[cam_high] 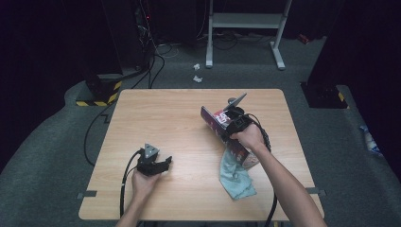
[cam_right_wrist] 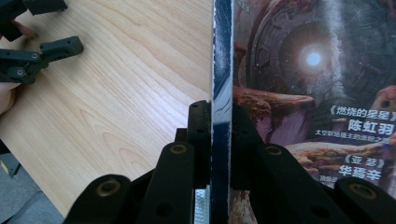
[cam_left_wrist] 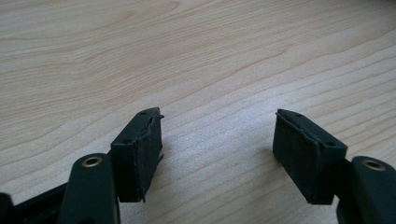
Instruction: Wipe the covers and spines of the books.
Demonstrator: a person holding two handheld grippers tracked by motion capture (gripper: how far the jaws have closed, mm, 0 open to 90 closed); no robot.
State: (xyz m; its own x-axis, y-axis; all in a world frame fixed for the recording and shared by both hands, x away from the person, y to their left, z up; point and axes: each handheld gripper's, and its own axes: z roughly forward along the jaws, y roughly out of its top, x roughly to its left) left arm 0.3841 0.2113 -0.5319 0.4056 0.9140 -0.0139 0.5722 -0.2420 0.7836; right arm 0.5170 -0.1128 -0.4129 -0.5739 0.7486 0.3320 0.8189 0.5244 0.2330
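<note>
Right gripper [cam_high: 235, 124] clamped on the edge of a magazine [cam_high: 213, 118], right of the table's centre, roughly at 3 o'clock from the middle of the wooden table [cam_high: 179, 113]. In the right gripper view, jaws pressed flat against both faces of the magazine [cam_right_wrist: 299, 70], cover art and printed Chinese titles facing right. Magazine lifted at an angle, far end pointing toward 10 o'clock. Light blue cloth [cam_high: 235, 177] lying crumpled on the tabletop just below the magazine, at 6 o'clock from the right hand [cam_high: 249, 137]. Left gripper [cam_high: 163, 163] low at 7 o'clock from the centre, jaws spread wide apart over bare wood, holding nothing, well apart from the magazine.
</note>
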